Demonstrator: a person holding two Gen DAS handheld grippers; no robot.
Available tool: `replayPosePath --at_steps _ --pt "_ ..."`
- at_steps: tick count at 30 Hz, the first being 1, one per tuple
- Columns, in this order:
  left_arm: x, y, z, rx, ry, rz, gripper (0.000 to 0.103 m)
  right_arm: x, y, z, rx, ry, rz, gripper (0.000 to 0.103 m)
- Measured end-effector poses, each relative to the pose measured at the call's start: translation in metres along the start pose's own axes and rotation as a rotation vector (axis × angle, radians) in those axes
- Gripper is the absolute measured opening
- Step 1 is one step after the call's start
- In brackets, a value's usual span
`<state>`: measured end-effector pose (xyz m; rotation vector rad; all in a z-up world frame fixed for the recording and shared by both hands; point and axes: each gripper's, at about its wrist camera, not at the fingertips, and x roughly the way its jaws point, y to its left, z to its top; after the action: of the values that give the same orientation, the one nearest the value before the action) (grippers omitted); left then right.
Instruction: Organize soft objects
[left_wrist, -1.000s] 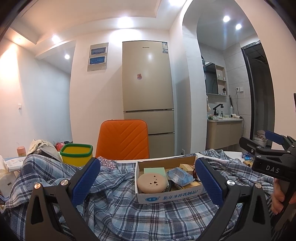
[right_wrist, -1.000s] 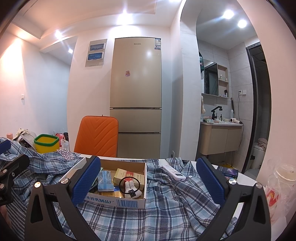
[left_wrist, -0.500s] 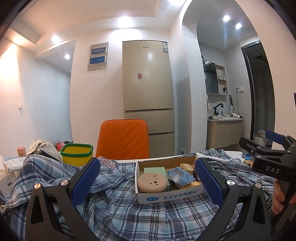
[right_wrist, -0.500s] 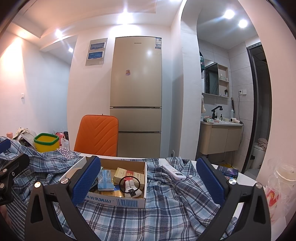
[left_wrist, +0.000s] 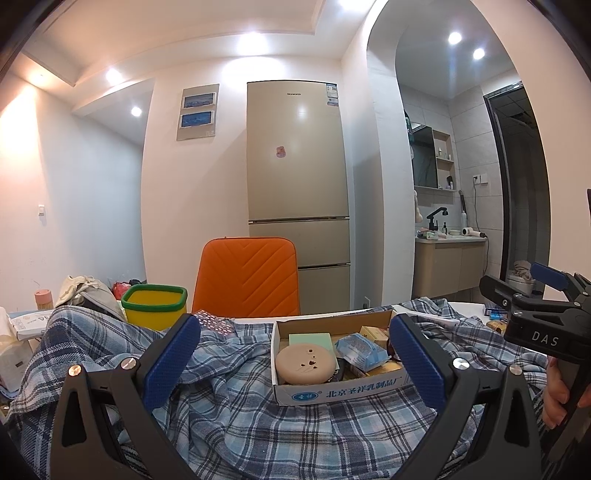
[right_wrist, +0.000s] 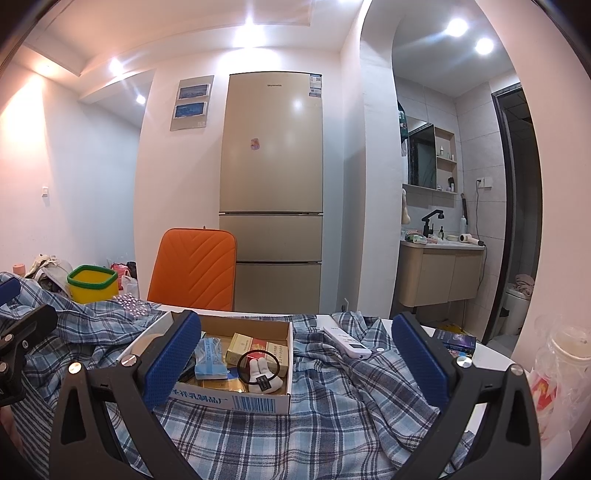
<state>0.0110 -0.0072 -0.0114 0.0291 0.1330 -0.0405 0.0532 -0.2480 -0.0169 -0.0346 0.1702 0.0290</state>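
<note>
so the soft thing here is pretty clearly the blue plaid cloth (left_wrist: 258, 417), looks like a shirt or a blanket, and right now it's lying rumpled and spread all over the tabletop (right_wrist: 491, 354), bunched up in folds on the left and trailing off toward the right edge. a cardboard box (left_wrist: 332, 393) full of small stuff (a round tan disc, a green pad, tissue packets, little cartons) sits right on top of the cloth, and in the right wrist view a white remote (right_wrist: 347, 341) lies on the fabric just beside the box. so as far as "organized" goes, it isn't: the cloth isn't folded or stacked, and it's pinned under things. the left hand-held gripper (left_wrist: 295, 363) is wide open with nothing between its blue pads, hanging above the cloth and pointed at the box. the right hand-held gripper (right_wrist: 295, 363) is the same deal, spread wide, empty, held over the cloth with the box between it and the far wall. in the left view you can see a hand (left_wrist: 557, 402) on the right one's handle at the edge of frame. my guess is the whole fold/tidy part is what's left, and the box and remote would have to come off the fabric at some point, but i can't tell from this which way it's heading. there's also a yellow bin with a green rim (left_wrist: 155, 306) further back on the left.
</note>
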Motion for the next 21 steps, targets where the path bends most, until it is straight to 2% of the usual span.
replayPosePath --at_steps 21 --pt "0.0002 0.0002 -0.0001 0.001 -0.001 0.0 0.103 0.001 -0.0012 0.0015 0.001 0.005 -0.001 0.103"
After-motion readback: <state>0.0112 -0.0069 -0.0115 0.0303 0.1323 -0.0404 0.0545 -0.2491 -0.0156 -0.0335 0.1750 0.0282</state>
